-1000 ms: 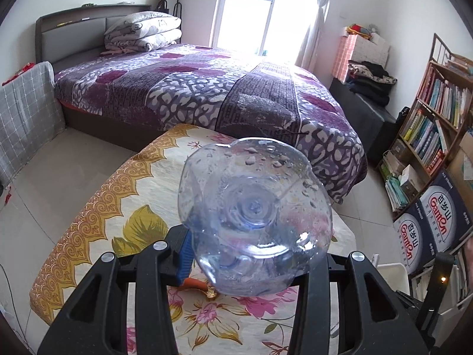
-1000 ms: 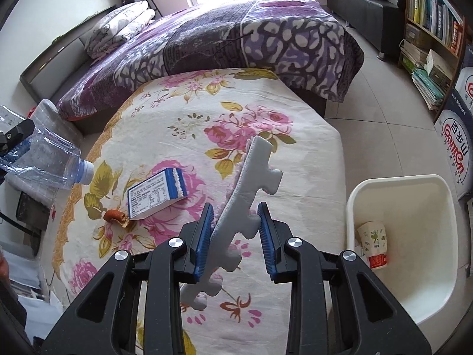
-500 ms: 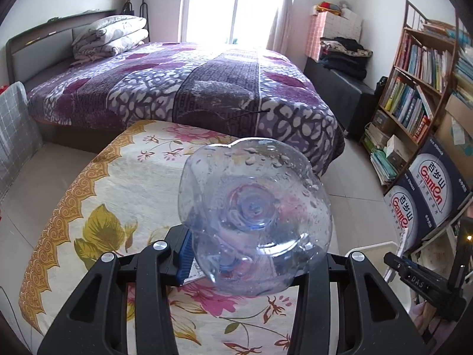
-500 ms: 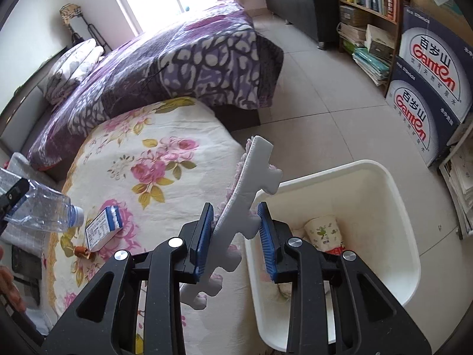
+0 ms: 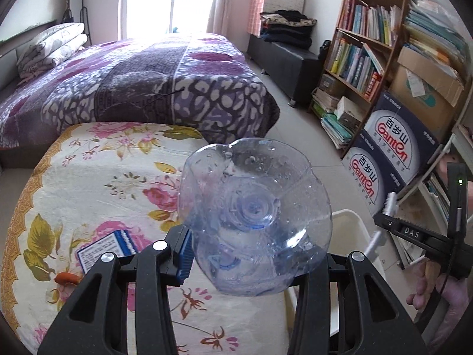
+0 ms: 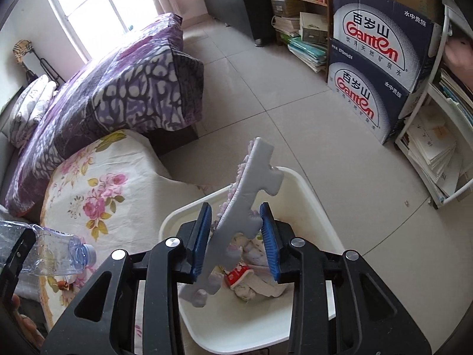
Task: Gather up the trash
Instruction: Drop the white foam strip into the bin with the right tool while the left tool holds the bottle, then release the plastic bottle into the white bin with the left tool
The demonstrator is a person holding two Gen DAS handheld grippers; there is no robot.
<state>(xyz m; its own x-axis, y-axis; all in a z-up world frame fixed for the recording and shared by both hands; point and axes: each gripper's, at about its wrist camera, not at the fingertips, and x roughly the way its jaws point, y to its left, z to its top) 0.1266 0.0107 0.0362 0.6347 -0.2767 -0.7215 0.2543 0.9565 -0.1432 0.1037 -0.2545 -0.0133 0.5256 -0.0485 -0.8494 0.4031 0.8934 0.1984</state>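
My left gripper (image 5: 251, 254) is shut on a clear plastic bottle (image 5: 254, 219), base toward the camera, above the flowered table's right edge. The bottle also shows at the left of the right wrist view (image 6: 56, 254). My right gripper (image 6: 236, 236) is above the white bin (image 6: 304, 189); its jaws stand wider than the grey foam puzzle-mat piece (image 6: 248, 189), which leans tilted between them. The bin holds a paper cup (image 6: 236, 275) and crumpled white trash. A small blue-and-white carton (image 5: 106, 248) and an orange scrap (image 5: 66, 278) lie on the table.
The flowered tablecloth (image 5: 97, 183) covers a low table beside a purple bed (image 5: 142, 77). The white bin (image 5: 351, 224) stands on the floor at the table's right. Ganten water boxes (image 6: 381, 68) and a bookshelf (image 5: 369, 41) line the right wall.
Both grippers swung right toward the bin. My right gripper moved from above the table to above the bin, and its jaws opened wider around the foam piece, which now tilts loosely.
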